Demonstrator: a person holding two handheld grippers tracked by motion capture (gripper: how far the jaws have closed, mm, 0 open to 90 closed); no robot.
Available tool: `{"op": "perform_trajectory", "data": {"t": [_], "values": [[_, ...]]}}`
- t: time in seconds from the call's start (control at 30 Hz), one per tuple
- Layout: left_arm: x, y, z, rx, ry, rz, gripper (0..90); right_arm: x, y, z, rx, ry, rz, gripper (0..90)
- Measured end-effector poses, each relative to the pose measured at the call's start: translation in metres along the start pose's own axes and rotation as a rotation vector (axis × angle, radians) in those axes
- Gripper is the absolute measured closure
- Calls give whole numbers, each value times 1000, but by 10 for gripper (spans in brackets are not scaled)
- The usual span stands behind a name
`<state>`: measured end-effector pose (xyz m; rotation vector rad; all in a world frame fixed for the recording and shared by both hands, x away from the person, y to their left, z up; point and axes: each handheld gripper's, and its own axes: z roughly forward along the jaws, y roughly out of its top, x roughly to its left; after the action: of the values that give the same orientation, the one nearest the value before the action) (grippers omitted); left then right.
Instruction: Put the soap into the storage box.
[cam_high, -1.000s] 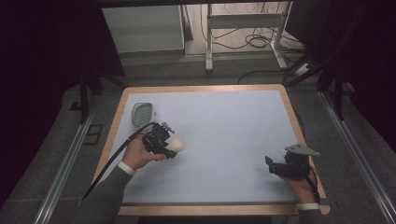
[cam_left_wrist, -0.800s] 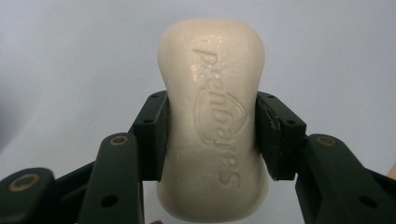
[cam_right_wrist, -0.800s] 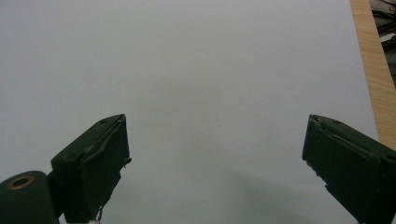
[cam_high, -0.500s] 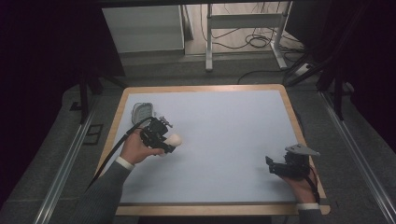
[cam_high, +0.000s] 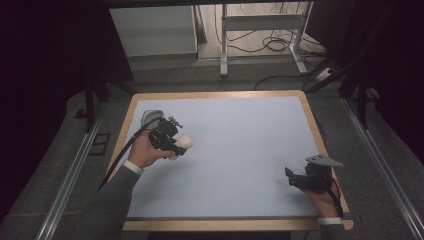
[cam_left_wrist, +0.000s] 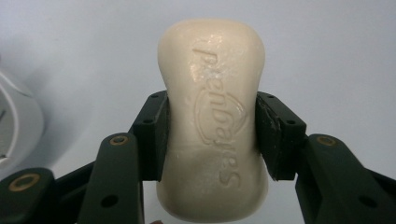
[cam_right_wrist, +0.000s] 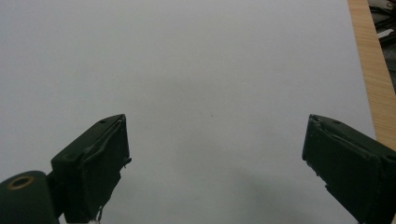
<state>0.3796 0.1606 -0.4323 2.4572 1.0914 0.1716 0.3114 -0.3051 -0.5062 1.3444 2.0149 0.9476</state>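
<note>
A cream bar of soap (cam_left_wrist: 213, 116) with embossed lettering sits between the two black jaws of my left gripper (cam_left_wrist: 211, 135), whose pads press on both its sides. In the high view that left gripper (cam_high: 176, 145) hangs above the left part of the table with the soap bar (cam_high: 182, 144) sticking out to the right. My right gripper (cam_high: 291, 176) rests near the table's front right corner. In the right gripper view its jaws (cam_right_wrist: 215, 154) stand wide apart over bare table.
A clear-and-white dish-like object (cam_high: 149, 117) lies by the table's left edge, just behind my left hand; its white rim (cam_left_wrist: 18, 121) shows in the left gripper view. The pale blue tabletop (cam_high: 240, 140) has a wooden border (cam_right_wrist: 369, 60).
My left hand has lifted the soap bar and carried it slightly away from me and to the right. The right gripper has stayed where it was.
</note>
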Motion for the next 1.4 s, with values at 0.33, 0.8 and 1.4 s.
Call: {"op": "perform_trajectory", "data": {"t": [0.33,0.8,1.4], "values": [[8,7,-7,-4,13,-2,494,0,0,0,1,1,0,71],[18,16,-15,-20,34,-19,494,-1,-1,1,4,0,2,71],[40,24,-19,-27,43,-70,494,-3,-1,1,6,-4,8,72]]}}
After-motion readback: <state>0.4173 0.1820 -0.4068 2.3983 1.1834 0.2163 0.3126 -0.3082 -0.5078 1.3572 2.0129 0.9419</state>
